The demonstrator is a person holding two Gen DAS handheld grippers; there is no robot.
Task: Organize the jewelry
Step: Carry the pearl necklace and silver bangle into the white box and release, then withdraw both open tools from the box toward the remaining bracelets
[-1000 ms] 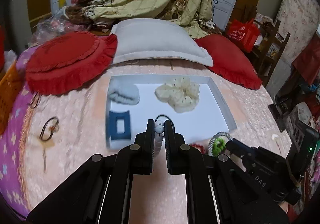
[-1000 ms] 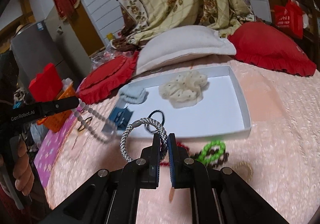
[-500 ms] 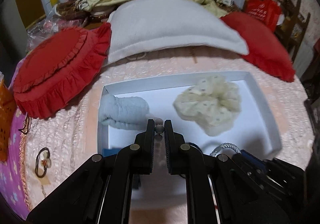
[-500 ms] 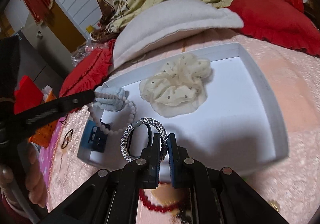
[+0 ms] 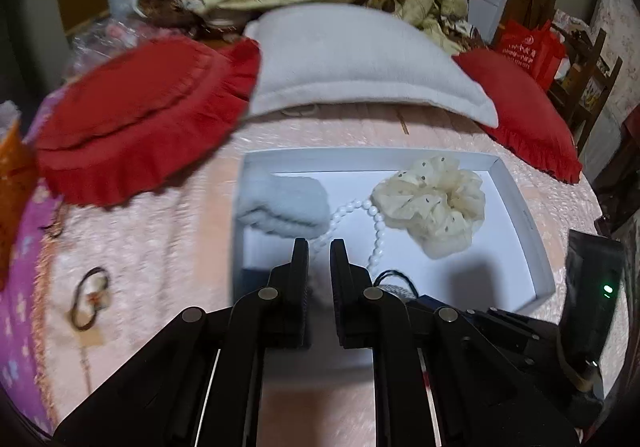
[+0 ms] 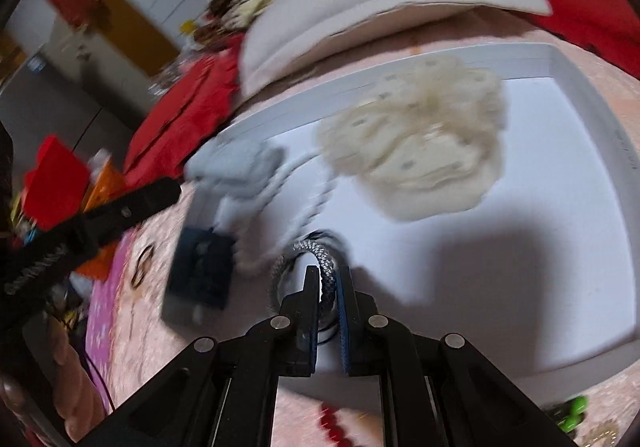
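A white tray (image 5: pixel 516 207) lies on the pink bed cover. In it are a cream scrunchie (image 5: pixel 434 203), a pale blue scrunchie (image 5: pixel 284 203), a dark blue clip (image 6: pixel 202 267) and a black hair tie (image 5: pixel 394 277). A white bead bracelet (image 5: pixel 370 213) lies in the tray in front of my left gripper (image 5: pixel 319 245), whose jaws stand slightly apart with nothing between them. My right gripper (image 6: pixel 329 275) is shut on a silver-grey braided bracelet (image 6: pixel 320 255), low over the tray's near left part.
Red cushions (image 5: pixel 140 119) and a white pillow (image 5: pixel 360 59) lie behind the tray. A brown hair tie (image 5: pixel 90 297) lies on the cover to the left. A red bead bracelet (image 6: pixel 336 427) and a green one (image 6: pixel 572 417) lie in front of the tray.
My left gripper has let go of the white bead bracelet, which now lies in the tray. My right gripper has moved down and forward into the tray with the braided bracelet.
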